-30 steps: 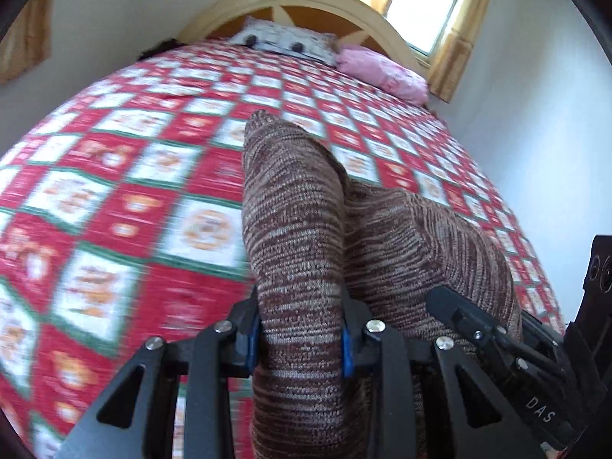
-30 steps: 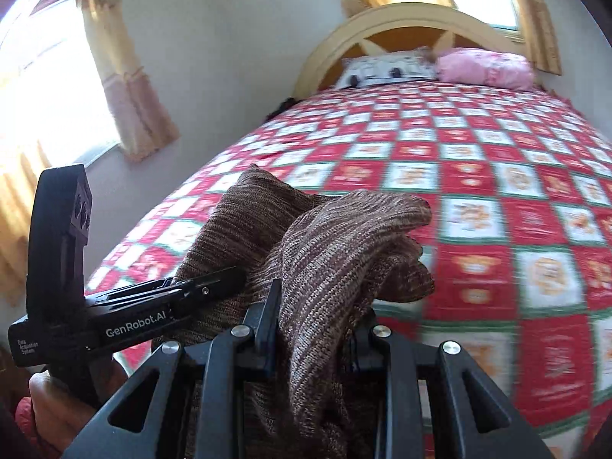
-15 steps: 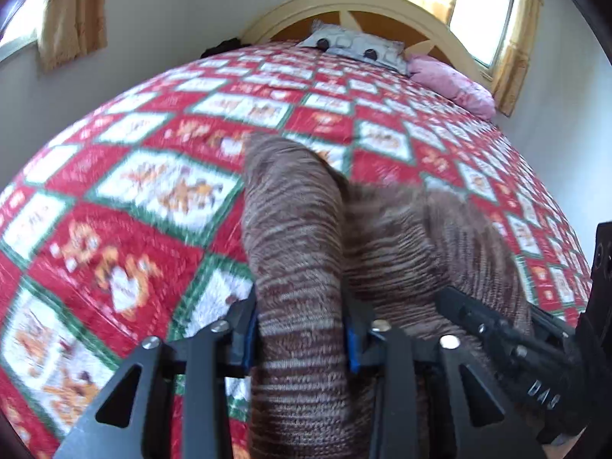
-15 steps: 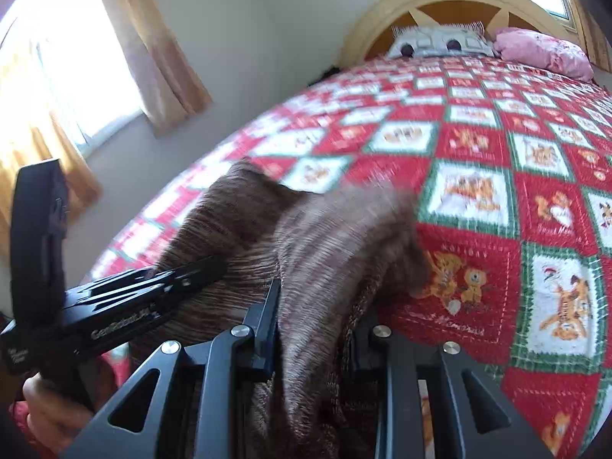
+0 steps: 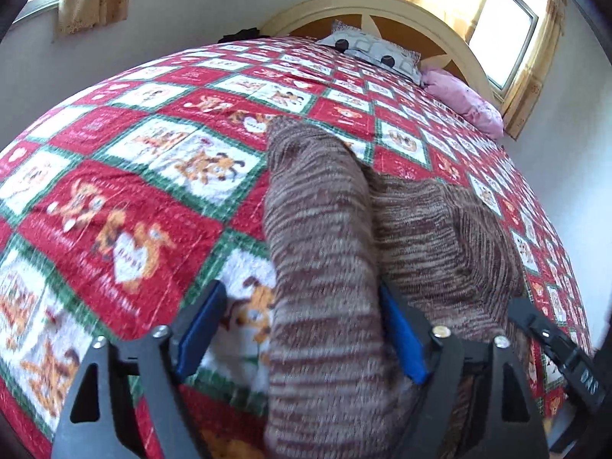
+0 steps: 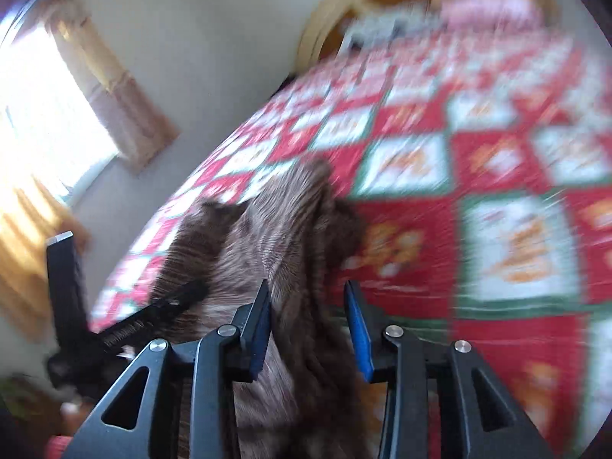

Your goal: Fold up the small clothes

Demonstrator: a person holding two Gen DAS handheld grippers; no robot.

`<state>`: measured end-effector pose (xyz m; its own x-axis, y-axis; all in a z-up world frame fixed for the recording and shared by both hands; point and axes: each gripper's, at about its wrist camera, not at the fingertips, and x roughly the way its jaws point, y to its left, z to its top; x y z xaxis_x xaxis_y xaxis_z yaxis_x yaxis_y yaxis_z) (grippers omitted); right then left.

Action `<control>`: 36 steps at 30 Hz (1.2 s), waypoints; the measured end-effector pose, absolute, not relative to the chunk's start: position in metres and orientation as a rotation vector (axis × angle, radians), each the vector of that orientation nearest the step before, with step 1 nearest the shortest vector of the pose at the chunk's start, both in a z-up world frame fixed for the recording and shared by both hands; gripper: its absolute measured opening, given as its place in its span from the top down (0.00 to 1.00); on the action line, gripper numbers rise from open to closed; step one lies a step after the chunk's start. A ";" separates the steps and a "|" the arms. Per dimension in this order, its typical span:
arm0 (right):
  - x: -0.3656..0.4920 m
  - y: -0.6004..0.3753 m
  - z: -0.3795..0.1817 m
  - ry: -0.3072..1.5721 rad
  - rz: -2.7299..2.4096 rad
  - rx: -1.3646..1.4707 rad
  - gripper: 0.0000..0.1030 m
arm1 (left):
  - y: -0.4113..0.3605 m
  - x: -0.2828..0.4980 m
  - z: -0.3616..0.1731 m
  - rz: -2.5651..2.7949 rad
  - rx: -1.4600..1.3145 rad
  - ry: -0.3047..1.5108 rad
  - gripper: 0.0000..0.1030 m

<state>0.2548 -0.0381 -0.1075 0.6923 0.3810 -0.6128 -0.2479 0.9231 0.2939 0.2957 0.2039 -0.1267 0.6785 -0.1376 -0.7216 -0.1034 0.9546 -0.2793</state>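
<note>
A brown-and-cream striped knit garment [image 5: 325,252] lies bunched on the red, white and green quilt [image 5: 114,199]. My left gripper [image 5: 302,294] straddles one fold of it. Its jaws are opening wide, and quilt shows between the left blue pad [image 5: 199,332] and the cloth. In the blurred right wrist view the same garment [image 6: 275,237] runs between the jaws of my right gripper [image 6: 306,290]. Those jaws are opening too, with a gap at the right pad [image 6: 357,332]. Each gripper appears at the edge of the other's view.
A patterned pillow [image 5: 371,51] and a pink pillow [image 5: 463,99] lie at the cream headboard [image 5: 382,7]. Windows with yellow curtains [image 5: 508,26] flank the bed. A white wall [image 6: 214,57] runs along the bed's left side.
Both pairs of jaws were clamped on the knit cloth and have now spread apart. The garment has sunk onto the quilt. The right view has swung and blurred.
</note>
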 end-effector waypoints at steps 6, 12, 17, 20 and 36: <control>0.194 0.004 -0.074 0.573 0.396 -0.083 0.63 | 0.195 0.252 -0.124 0.084 -0.299 0.825 0.02; 0.183 0.012 -0.106 0.749 0.495 -0.065 0.63 | 0.188 0.222 -0.118 0.082 -0.251 0.810 0.02; 0.190 -0.015 -0.126 0.841 0.493 0.086 0.64 | 0.190 0.220 -0.127 0.097 -0.232 0.847 0.02; 0.180 -0.021 -0.124 0.841 0.497 0.097 0.63 | 0.184 0.215 -0.125 0.107 -0.203 0.862 0.02; 0.092 -0.063 -0.067 0.766 0.322 0.284 0.39 | 0.151 0.123 -0.063 0.132 0.006 0.692 0.00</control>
<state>0.0920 -0.0626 -0.0669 0.6766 0.3840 -0.6283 -0.1798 0.9136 0.3648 0.1232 0.1512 -0.0634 0.7619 0.1234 -0.6359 -0.1192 0.9916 0.0497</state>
